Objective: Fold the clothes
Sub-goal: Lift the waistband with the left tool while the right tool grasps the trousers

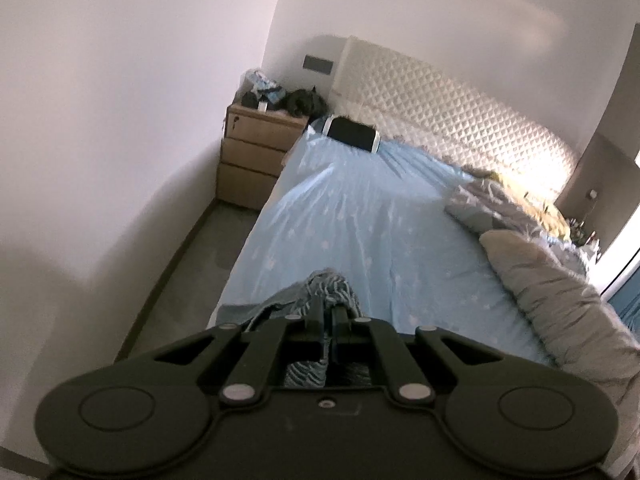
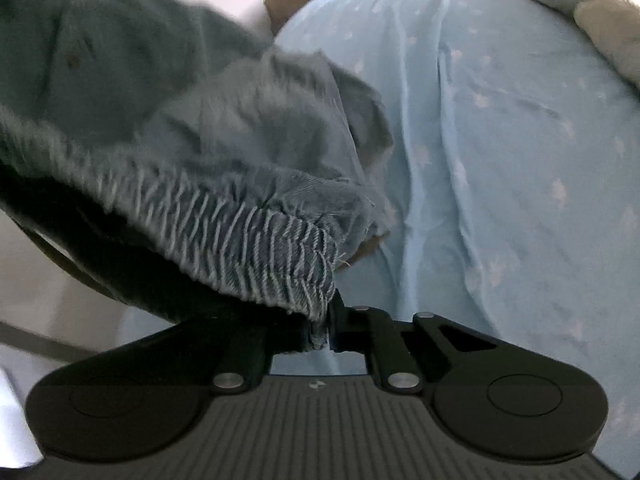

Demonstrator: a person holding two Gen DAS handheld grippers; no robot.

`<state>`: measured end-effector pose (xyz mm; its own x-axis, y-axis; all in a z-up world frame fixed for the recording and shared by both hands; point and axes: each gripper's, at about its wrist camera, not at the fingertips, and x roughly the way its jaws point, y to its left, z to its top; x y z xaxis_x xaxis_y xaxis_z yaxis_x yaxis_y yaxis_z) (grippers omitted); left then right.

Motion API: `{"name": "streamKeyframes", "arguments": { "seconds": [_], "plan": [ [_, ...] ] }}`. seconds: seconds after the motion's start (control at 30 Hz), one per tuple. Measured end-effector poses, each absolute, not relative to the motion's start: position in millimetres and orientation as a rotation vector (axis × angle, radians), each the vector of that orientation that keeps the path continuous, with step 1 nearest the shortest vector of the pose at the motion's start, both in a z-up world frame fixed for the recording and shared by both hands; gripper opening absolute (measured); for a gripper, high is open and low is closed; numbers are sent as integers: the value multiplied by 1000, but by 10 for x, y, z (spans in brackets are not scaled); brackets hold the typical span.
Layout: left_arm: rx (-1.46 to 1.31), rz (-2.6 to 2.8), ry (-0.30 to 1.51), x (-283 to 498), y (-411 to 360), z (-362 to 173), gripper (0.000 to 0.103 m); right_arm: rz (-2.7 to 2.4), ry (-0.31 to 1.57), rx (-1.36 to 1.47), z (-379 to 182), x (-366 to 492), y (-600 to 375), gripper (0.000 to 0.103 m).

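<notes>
Holding the denim garment (image 1: 320,292) off the bed (image 1: 360,216) by its gathered waistband, you have both tongs clamped on cloth rather than standing apart. Your left tongs (image 1: 330,312) are pinched together on a bunched fold of the ribbed, elasticated band, with the blue sheet spread beyond them toward the wooden nightstand (image 1: 252,152) and the quilted headboard (image 1: 460,120). Your right tongs (image 2: 329,326) bite the band's frayed corner, and the garment (image 2: 240,168) rises up and to the left from them in soft twill puckers. Two grips along one edge probably mean you intend to pull the waist straight before laying it down. Past it, the sheet (image 2: 500,140) looks thin and smooth, creased, dotted with pale stars; a grey padded duvet (image 2: 600,20) is heaped at the far right.
</notes>
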<state>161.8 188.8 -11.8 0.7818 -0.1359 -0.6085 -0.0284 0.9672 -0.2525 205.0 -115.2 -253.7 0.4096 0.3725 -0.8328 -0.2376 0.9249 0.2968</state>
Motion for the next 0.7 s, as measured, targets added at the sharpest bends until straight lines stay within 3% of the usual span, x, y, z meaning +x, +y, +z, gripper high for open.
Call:
{"name": "streamKeyframes", "arguments": {
  "seconds": [0.33, 0.7],
  "plan": [
    [-217, -219, 555, 2026, 1080, 296, 3, 419, 977, 437, -1737, 1418, -2181, 8],
    [-138, -365, 549, 2328, -873, 373, 3, 348, 853, 719, -1536, 971, -3542, 8]
  ]
}}
